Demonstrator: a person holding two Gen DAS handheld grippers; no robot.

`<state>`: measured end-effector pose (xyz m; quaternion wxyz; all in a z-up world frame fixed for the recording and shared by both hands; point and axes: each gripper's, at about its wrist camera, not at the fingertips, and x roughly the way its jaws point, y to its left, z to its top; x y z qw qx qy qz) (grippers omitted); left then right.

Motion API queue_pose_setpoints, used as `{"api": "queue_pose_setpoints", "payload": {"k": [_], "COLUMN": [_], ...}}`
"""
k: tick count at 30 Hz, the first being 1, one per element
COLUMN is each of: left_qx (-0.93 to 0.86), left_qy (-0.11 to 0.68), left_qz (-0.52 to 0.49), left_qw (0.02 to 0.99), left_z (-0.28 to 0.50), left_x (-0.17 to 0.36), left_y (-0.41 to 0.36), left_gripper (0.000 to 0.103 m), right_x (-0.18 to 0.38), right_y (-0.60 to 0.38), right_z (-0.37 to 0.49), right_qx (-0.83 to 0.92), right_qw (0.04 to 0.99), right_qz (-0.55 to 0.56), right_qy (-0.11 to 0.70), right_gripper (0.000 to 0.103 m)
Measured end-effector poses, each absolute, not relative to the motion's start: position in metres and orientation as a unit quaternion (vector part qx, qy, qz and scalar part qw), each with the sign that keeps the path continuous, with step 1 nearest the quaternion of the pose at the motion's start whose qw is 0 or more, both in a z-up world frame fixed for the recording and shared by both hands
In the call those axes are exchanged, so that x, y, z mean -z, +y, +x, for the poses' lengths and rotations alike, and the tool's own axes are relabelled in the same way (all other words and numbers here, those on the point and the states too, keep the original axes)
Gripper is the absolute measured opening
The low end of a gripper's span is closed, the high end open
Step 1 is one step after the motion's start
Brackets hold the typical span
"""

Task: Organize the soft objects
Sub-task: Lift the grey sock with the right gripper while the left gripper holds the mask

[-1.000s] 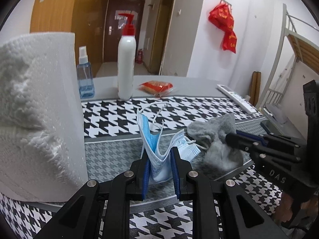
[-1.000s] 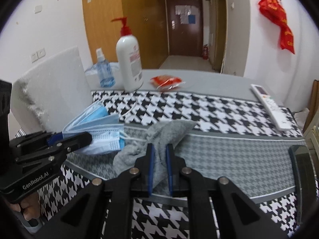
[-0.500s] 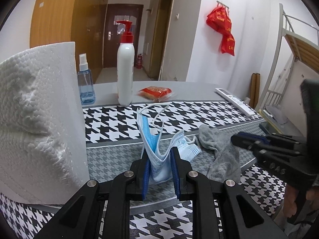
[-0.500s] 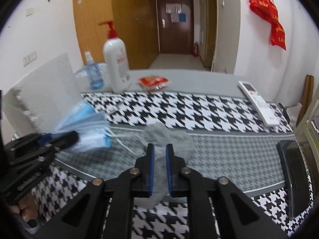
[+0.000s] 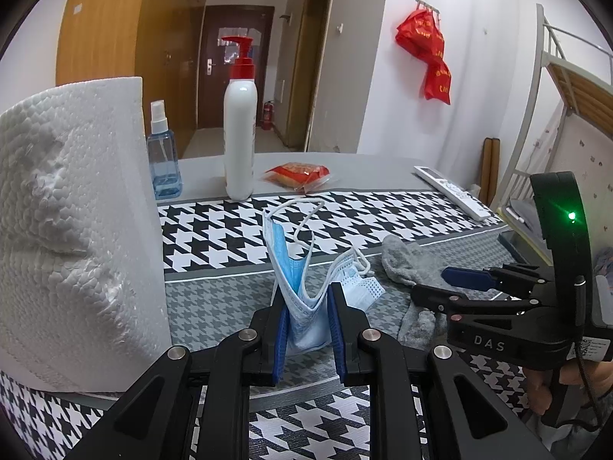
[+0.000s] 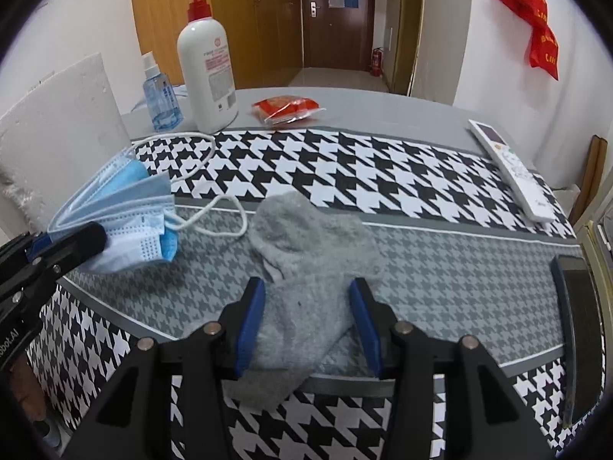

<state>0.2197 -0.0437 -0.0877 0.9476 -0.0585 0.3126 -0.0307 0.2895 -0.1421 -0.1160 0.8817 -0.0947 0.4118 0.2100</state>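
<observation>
Comparing with half a second ago: right tongs [image 6: 306, 320] now stand apart, sock [image 6: 306, 257] released flat on worktop [image 6: 440, 287]. Left tongs [image 5: 306, 326] stay clamped on mask [image 5: 306, 306]; judged next for placing.

At your nine o'clock the paper towel roll [image 5: 76, 230] is cut off by the left wrist frame's edge. The left gripper [image 5: 306, 329] hides the lower fold of the face mask [image 5: 302, 287]. At three o'clock the right gripper [image 5: 459, 280] covers part of the grey sock [image 5: 406, 260]. Lettering on the pump bottle [image 6: 208, 65] is too small to read. A dark object [image 6: 582, 329] runs off the right wrist frame.
</observation>
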Motion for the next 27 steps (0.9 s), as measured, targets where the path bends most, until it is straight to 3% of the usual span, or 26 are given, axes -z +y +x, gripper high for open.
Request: {"api": "queue_pose_setpoints", "payload": {"k": [12,14,18,27], "left_qx": [0.040,0.042,0.043,0.048], "left_qy": [0.316,0.314,0.312,0.291], "left_qz": [-0.059,-0.060,-0.059,-0.051], "left_qw": [0.946,0.947,0.947,0.954], "left_z": [0.220,0.219,0.219,0.206], "left_x": [0.089,0.089,0.089,0.078], "left_y": [-0.044,-0.043,-0.043,-0.043], "left_gripper": [0.021,0.021,0.021,0.021], "right_x": [0.118,0.118,0.116,0.097], "right_y": [-0.137,-0.135,-0.137,-0.151], "right_z": [0.289,0.286,0.282,0.271], "right_qx": [-0.200,-0.195,-0.212,-0.227], "right_qw": [0.883,0.885,0.881,0.893], "right_qz": [-0.114,-0.114,-0.112,-0.066], "right_qy": [0.409,0.408,0.408,0.382], "right_gripper": [0.051,0.045,0.020,0.018]}}
